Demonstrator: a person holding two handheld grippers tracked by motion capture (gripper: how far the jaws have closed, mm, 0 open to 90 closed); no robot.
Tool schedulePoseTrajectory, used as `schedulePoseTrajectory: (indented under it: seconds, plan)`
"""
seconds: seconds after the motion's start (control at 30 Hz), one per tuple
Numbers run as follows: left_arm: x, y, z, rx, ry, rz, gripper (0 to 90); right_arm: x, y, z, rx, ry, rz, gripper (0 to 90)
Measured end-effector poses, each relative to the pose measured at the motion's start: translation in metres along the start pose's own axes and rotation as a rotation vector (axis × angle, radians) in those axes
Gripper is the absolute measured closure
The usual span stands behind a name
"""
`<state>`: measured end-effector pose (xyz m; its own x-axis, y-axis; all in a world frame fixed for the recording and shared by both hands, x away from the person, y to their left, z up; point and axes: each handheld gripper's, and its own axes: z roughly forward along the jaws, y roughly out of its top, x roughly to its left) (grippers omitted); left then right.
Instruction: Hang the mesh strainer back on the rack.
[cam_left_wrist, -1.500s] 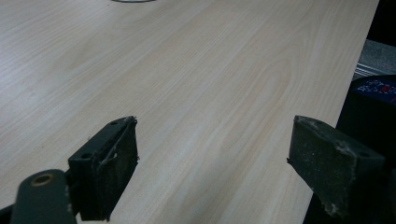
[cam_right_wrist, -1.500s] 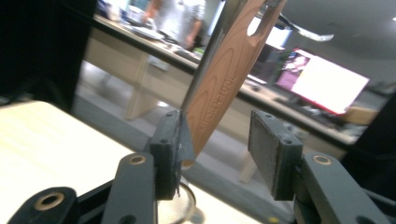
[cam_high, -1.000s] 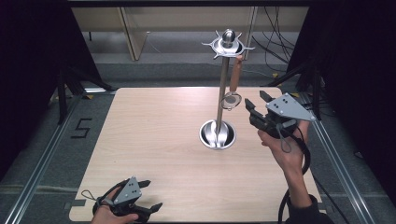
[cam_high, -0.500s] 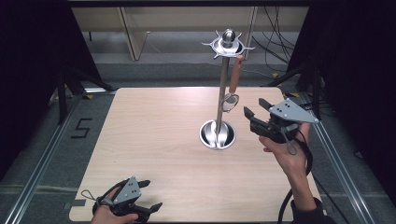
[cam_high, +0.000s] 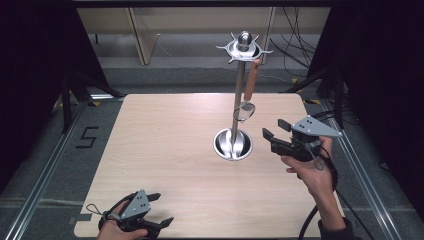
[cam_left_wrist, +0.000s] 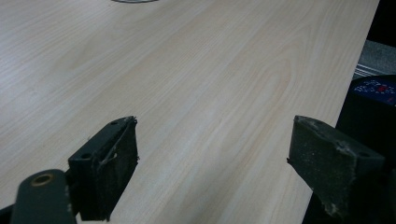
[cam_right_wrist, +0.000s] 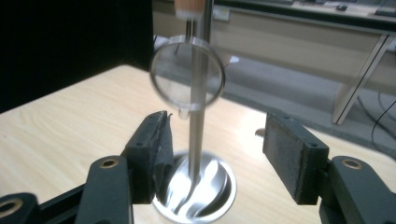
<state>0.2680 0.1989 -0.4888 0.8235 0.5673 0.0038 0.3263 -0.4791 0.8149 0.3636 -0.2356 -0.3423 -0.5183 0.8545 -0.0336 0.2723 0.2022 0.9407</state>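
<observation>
A steel stand (cam_high: 239, 95) rises from a round dish base (cam_high: 233, 145) on the wooden table (cam_high: 165, 125). From a hook on its spiked top (cam_high: 244, 46) hangs a small round strainer (cam_high: 244, 112) with a wooden handle (cam_high: 251, 80). My right gripper (cam_high: 275, 128) is held just right of the base, below the strainer, open. Its jaws have just been opening, with nothing between the pads. In the right gripper view the gripper (cam_right_wrist: 217, 154) frames the pole (cam_right_wrist: 196, 140) and the strainer ring (cam_right_wrist: 187, 77) farther off. My left gripper (cam_high: 161, 208) rests open at the table's near left edge (cam_left_wrist: 212, 168).
Dark rails and floor border the table on both sides, with a "5" mark (cam_high: 86, 137) on the floor at left. Cables (cam_high: 300, 55) lie behind the table at right. A pale wooden bench (cam_high: 150, 30) stands at the back.
My right gripper has sunk and drawn back from the hanging strainer toward the person, and its jaws stand wider. The strainer stays on its hook. The left gripper has not moved.
</observation>
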Motion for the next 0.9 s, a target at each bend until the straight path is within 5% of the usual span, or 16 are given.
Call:
schedulePoseTrajectory:
  seconds: [0.67,0.87,0.9]
  plan:
    - [-0.001,0.000,0.001,-0.006,-0.005,0.000,15.2,-0.003,-0.059,0.008,0.151,0.123,0.153,38.1]
    - [0.000,0.000,0.001,-0.003,-0.002,0.007,15.2,0.001,-0.077,0.007,0.196,0.140,0.128,37.6]
    - [-0.002,-0.001,0.002,-0.026,-0.011,-0.017,15.2,0.000,-0.079,0.007,0.199,0.145,0.104,37.5]
